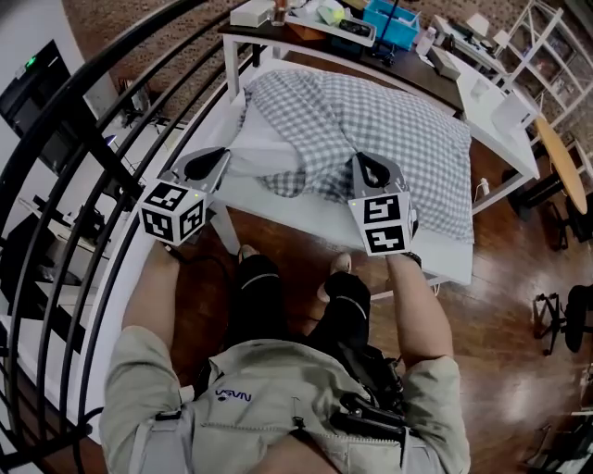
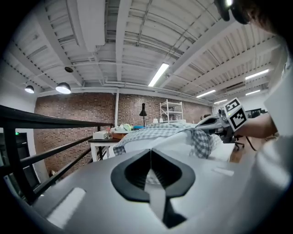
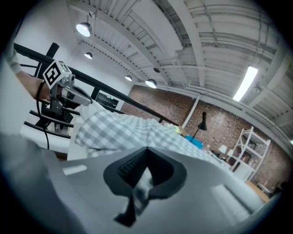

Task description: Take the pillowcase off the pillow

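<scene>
A pillow in a grey-and-white checked pillowcase (image 1: pixel 389 120) lies on a white table (image 1: pixel 315 220). At its near left end the bare white pillow (image 1: pixel 255 153) sticks out of the case. My left gripper (image 1: pixel 222 159) is shut on that white end, and a strip of white cloth shows between its jaws in the left gripper view (image 2: pixel 150 153). My right gripper (image 1: pixel 369 165) is shut on the checked edge of the pillowcase, with checked cloth pinched in its jaws in the right gripper view (image 3: pixel 145 153). Both grippers are near the table's front edge, side by side.
A black railing (image 1: pixel 83 120) curves along the left. Behind the table stands a brown desk (image 1: pixel 278 39) with a blue bin (image 1: pixel 391 22) and small items. White furniture (image 1: pixel 500 104) is at the right. The person's legs (image 1: pixel 259 296) are on the wooden floor just before the table.
</scene>
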The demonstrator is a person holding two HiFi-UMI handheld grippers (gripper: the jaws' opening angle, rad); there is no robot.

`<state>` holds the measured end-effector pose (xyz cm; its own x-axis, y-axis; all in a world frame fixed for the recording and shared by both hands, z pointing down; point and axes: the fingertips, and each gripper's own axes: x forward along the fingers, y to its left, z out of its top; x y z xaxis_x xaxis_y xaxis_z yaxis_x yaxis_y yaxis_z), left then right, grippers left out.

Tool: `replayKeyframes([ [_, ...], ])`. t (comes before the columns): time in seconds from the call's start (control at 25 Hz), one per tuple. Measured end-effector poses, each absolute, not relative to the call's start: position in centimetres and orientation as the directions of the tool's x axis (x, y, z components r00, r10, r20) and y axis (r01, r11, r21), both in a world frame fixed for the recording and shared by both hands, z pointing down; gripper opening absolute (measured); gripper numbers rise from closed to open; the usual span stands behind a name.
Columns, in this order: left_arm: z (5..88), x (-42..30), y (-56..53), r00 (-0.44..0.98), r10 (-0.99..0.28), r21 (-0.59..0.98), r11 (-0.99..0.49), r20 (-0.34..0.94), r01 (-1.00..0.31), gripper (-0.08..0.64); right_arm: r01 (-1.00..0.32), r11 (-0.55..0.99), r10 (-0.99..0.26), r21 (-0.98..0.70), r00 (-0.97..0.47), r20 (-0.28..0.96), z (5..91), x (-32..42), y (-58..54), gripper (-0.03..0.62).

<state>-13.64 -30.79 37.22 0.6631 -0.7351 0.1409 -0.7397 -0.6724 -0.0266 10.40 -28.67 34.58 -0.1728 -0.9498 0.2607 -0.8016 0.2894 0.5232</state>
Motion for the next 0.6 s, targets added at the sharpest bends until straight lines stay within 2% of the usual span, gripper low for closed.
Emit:
replayKeyframes([
  [0.12, 39.4, -15.9, -31.1, 0.634, -0.755, 0.043, -0.637, 0.167, -0.770, 0.014, -0.824, 0.147, -0.968, 0.547, -0.006, 0.251, 33.9, 17.0, -29.0, 0.003],
  [0.24, 43.2, -15.5, -30.2, 0.663, -0.708, 0.095, -0.662, 0.244, -0.743, 0.015, -0.889, 0.140, -0.949, 0.435, 0.005, 0.317, 35.2, 21.4, -28.2, 0.003],
  [0.32, 43.8, -14.8, -29.8, 0.665, -0.702, 0.081, -0.670, 0.257, -0.738, 0.021, -0.900, 0.169, -0.948, 0.403, -0.037, 0.315, 35.5, 21.4, -27.8, 0.003],
  [0.44, 41.7, -15.1, -29.9, 0.636, -0.746, 0.062, -0.638, 0.199, -0.768, 0.048, -0.905, 0.257, -0.948, 0.339, -0.167, 0.271, 34.4, 17.1, -27.5, 0.007],
  [0.52, 40.2, -15.4, -29.9, 0.628, -0.762, 0.053, -0.628, 0.159, -0.776, 0.070, -0.886, 0.360, -0.924, 0.293, -0.294, 0.245, 33.5, 12.1, -27.3, 0.086],
  [0.6, 39.8, -15.0, -29.9, 0.641, -0.753, 0.062, -0.640, 0.150, -0.766, 0.141, -0.842, 0.468, -0.879, 0.268, -0.410, 0.244, 33.4, 6.6, -27.2, 0.151],
])
